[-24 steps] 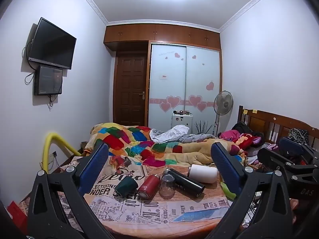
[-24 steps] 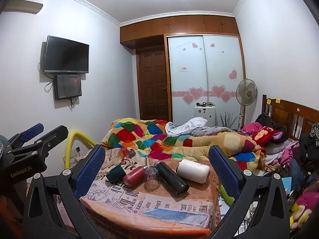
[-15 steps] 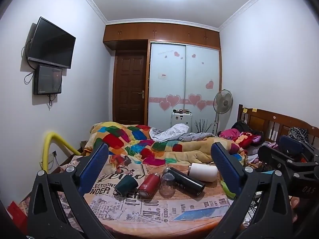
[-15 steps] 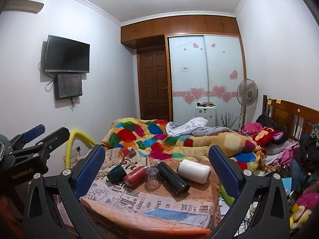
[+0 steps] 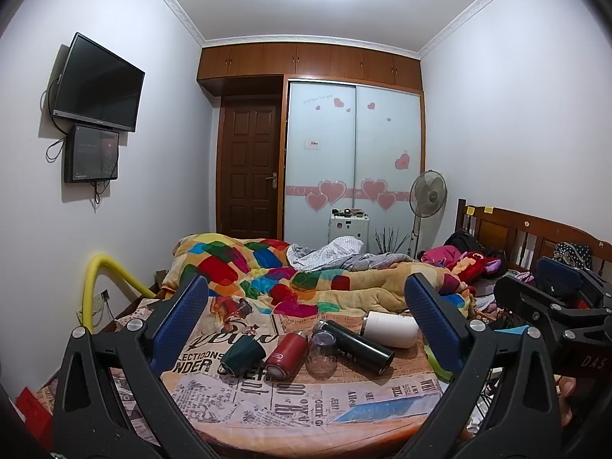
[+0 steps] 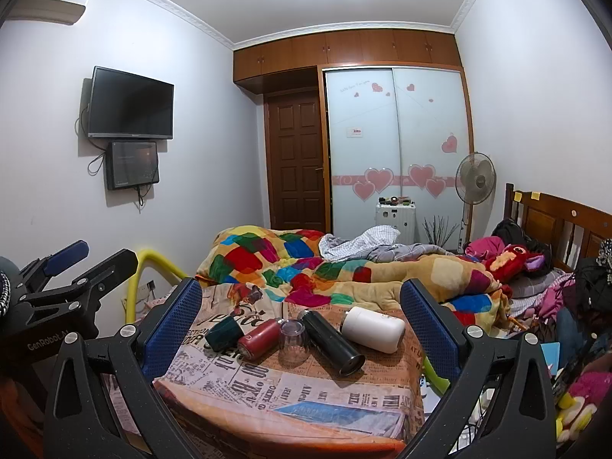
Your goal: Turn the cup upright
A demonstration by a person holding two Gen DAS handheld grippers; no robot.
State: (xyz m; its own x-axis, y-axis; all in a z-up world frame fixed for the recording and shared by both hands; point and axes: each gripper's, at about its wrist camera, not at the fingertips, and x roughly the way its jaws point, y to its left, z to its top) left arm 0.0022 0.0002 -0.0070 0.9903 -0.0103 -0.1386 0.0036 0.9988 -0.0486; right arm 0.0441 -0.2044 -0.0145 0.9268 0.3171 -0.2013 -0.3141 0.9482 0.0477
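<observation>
The clear cup (image 6: 293,340) stands mouth-down on the table (image 6: 306,394), touching the black flask (image 6: 332,342) on its right. Both the left tool (image 5: 306,313) and right tool (image 6: 302,313) gape wide, empty; approach low, pinching its sides squarely.

"GenRobot.AI" on left tool (image 6: 49,340), "UNDER" on newspaper-print cloth (image 5: 214,365)

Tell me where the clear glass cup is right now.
The clear glass cup stands upside down mid-row on the newspaper-print cloth, between the red bottle on its left and the black bottle on its right, in both views.
</observation>
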